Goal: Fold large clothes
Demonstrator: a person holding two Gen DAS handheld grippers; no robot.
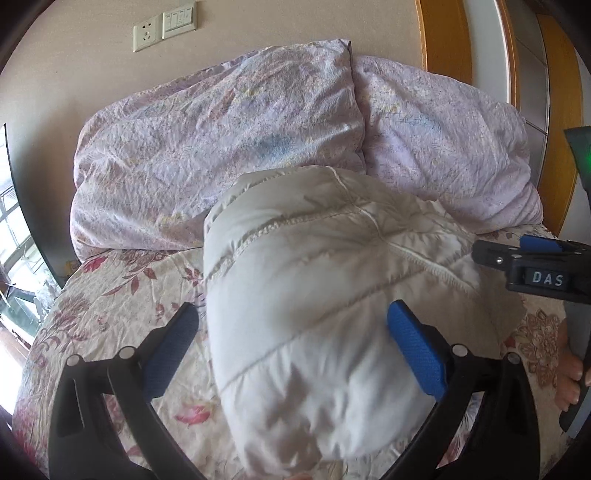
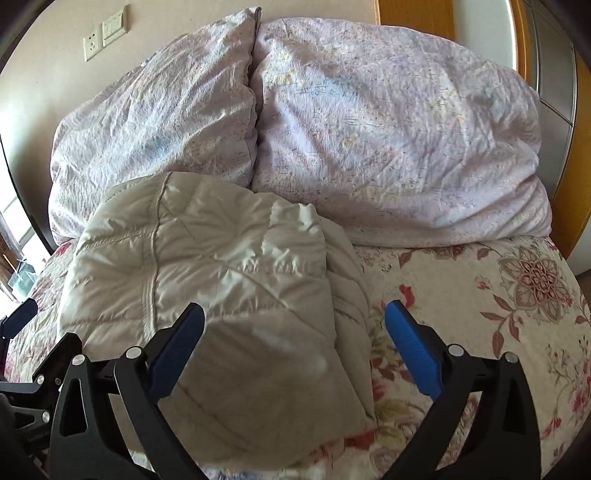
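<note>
A cream quilted down jacket lies folded into a thick bundle on the floral bed sheet. My left gripper hovers over its near end with the blue pads spread wide on either side of the bundle, gripping nothing. My right gripper is open too; the jacket has its right edge between the jaws, and the right finger is over bare sheet. The right gripper also shows in the left wrist view at the right edge, held by a hand.
A crumpled lilac duvet is piled in two heaps behind the jacket against the wall. A socket and switch plate is on that wall. A wooden door frame stands at the back right. Floral sheet lies to the jacket's right.
</note>
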